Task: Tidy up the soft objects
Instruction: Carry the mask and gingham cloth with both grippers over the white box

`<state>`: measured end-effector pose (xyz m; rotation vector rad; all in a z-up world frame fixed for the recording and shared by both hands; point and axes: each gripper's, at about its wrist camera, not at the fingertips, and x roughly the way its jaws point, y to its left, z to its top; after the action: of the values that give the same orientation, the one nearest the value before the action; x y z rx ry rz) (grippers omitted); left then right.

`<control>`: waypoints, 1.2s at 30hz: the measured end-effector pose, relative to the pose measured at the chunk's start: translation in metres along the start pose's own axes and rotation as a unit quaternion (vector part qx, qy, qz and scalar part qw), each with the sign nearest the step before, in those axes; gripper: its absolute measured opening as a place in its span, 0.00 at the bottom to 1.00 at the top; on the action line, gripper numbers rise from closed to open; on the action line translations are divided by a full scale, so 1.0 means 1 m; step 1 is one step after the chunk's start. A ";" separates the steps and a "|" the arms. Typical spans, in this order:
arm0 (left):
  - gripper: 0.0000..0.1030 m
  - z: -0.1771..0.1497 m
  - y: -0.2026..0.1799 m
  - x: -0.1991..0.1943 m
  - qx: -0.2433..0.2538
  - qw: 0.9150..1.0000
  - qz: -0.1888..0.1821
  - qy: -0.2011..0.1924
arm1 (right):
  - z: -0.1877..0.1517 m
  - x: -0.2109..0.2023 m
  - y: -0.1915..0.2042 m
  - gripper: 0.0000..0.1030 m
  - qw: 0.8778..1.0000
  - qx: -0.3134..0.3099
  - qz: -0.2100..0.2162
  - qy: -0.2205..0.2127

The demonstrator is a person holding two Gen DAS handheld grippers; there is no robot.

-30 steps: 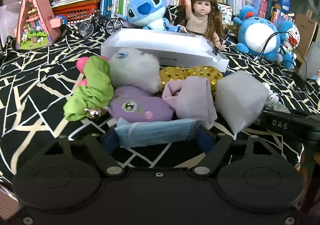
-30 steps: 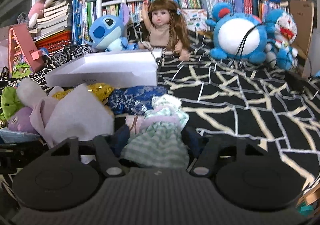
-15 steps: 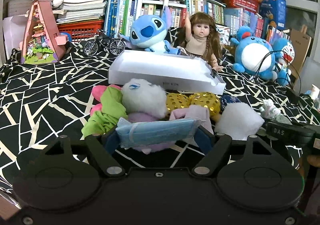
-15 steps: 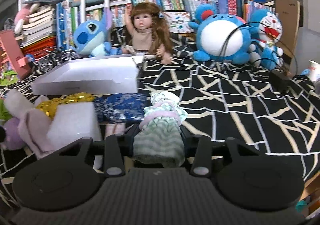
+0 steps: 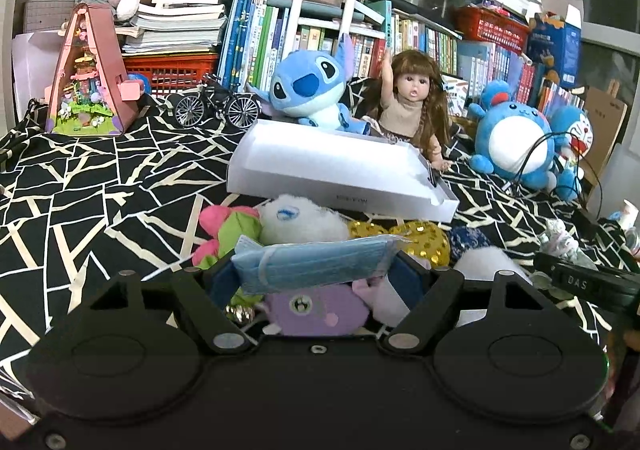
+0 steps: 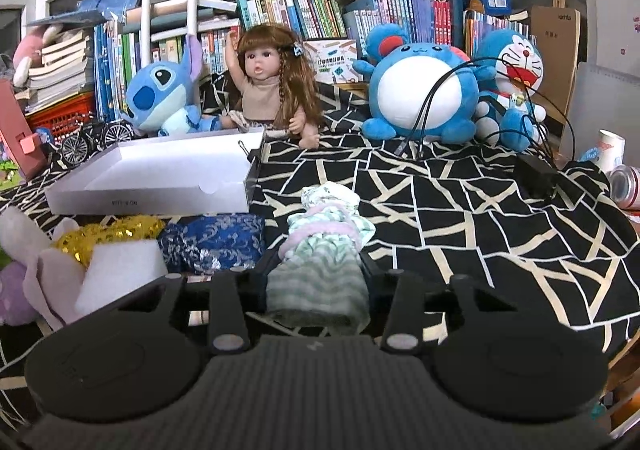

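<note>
Both grippers are loaded and clear of the pile, so the step in hand looks like the carry toward the white tray (image 5: 340,170), which lies ahead of and beyond both sets of fingers, open side up. The left gripper (image 5: 316,278) is clamped across the width of a wrapped blue face mask (image 5: 316,262), one blue pad at each end of the packet, the mask spanning the gap level. The right gripper (image 6: 316,278) has just been closing and now pinches a bunched green-and-white striped cloth (image 6: 320,262), whose upper end pokes forward past the fingertips. Below and just behind the left fingers sit the rest of the soft things: a purple plush (image 5: 316,306), a white fluffy toy (image 5: 296,218) and a gold sequin pouch (image 5: 416,238). The next move, I judge, calls for lifting both loads over the near wall of the tray and letting go inside it (the mask is light and may cling to a pad). Readable writing is scant: "DAS" on the dark bar (image 5: 576,284) to the right of the left fingers; the small print on the tray's front wall is too fine to read.
</note>
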<state>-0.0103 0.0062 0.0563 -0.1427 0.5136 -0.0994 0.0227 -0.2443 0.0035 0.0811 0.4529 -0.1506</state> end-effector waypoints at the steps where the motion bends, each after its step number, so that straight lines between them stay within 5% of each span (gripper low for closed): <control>1: 0.74 0.002 0.001 0.001 -0.002 1.000 -0.001 -0.001 | 0.001 0.000 0.000 0.45 1.000 0.000 0.001 -0.002; 24: 0.74 0.097 0.035 0.077 -0.040 0.995 -0.084 0.038 | 0.054 0.015 0.028 0.45 0.995 0.010 0.092 -0.021; 36: 0.74 0.140 0.020 0.167 -0.037 0.993 -0.069 0.085 | 0.107 0.066 0.062 0.45 0.985 -0.013 0.171 0.007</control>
<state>0.2052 0.0197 0.0926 -0.2442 0.6777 -0.2279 0.1376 -0.2038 0.0729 0.1334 0.4486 0.1933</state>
